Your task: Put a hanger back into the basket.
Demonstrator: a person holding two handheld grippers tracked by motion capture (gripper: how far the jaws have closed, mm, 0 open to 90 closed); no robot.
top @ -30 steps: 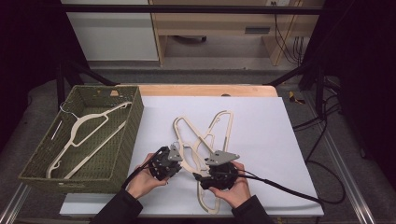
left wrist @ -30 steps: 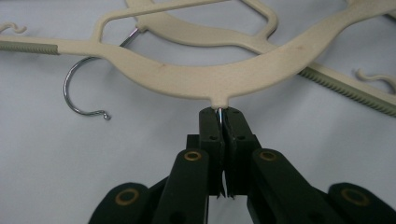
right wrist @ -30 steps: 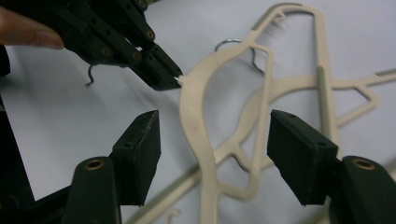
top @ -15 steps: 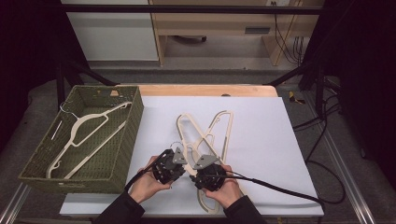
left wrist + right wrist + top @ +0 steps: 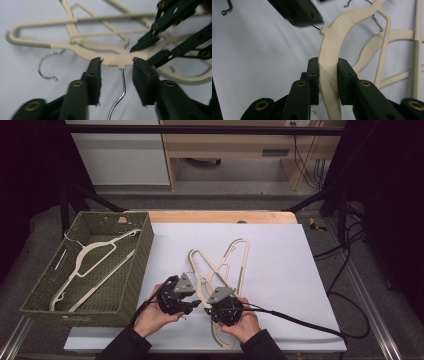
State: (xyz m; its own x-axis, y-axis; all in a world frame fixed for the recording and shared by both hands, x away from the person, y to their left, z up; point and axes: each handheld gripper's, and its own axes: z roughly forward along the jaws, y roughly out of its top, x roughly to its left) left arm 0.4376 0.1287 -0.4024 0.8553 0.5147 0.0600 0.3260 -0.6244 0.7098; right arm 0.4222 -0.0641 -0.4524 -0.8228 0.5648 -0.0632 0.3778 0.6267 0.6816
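Observation:
A few cream plastic hangers (image 5: 220, 262) lie crossed on the white table (image 5: 280, 270). My right gripper (image 5: 328, 61) is shut on the flat arm of one hanger (image 5: 332, 37), a little below its neck; its jaws have just been closing on that arm. My left gripper (image 5: 117, 62) is open and its jaws have just been opening. The hanger's metal hook wire (image 5: 122, 85) runs between its pads (image 5: 93, 72) without touching them. In the high view the left gripper (image 5: 192, 301) and the right gripper (image 5: 216, 306) sit close together near the front edge.
A green woven basket (image 5: 135, 270) stands at the left with one cream hanger (image 5: 95, 255) inside. Another hanger's metal hook (image 5: 46, 65) lies on the table left of my left jaws. The right gripper's cable (image 5: 300, 322) trails off to the right.
The right gripper has edged left, closer to the left gripper. The left gripper has lifted slightly. The hangers on the table lie as before.

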